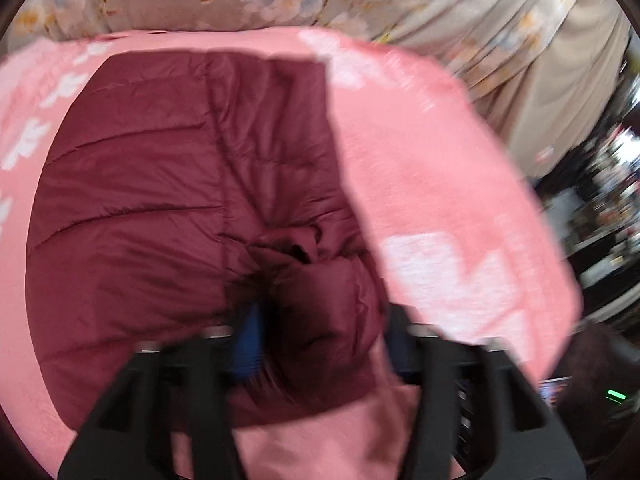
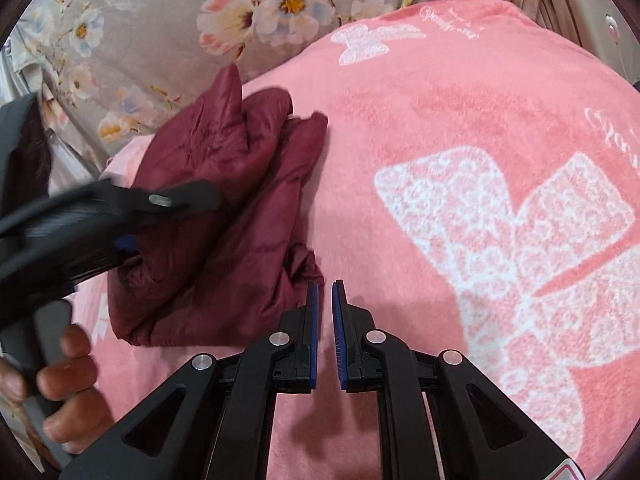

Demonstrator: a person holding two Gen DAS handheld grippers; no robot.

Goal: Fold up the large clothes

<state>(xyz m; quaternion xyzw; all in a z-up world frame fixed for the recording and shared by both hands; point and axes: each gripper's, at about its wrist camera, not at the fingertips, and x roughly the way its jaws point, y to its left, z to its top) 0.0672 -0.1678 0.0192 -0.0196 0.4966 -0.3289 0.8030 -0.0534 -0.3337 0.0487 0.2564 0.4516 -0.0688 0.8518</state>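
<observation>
A maroon quilted jacket (image 1: 160, 208) lies folded into a compact bundle on a pink blanket (image 2: 420, 128) with white bow prints, which is spread over a floral grey sheet (image 2: 132, 12).

The left hand-held gripper (image 1: 320, 344) points steeply down at the near edge of the jacket. Its blue-padded fingers (image 1: 250, 344) stand wide apart with a puffy fold of the maroon fabric bulging between them. The left wrist view is smeared, so the pads look clear of the fabric, but that is hard to be sure of. In the right wrist view the same gripper reaches in from the left over the bundle, and bare fingers (image 2: 68, 376) of the person's left hand wrap its grey handle at the lower left edge.

The right hand-held gripper (image 2: 325, 300) also tilts downward, over the pink blanket just beside the jacket's right hem. Its fingers are drawn nearly together, leaving a narrow slit with nothing in it.
</observation>
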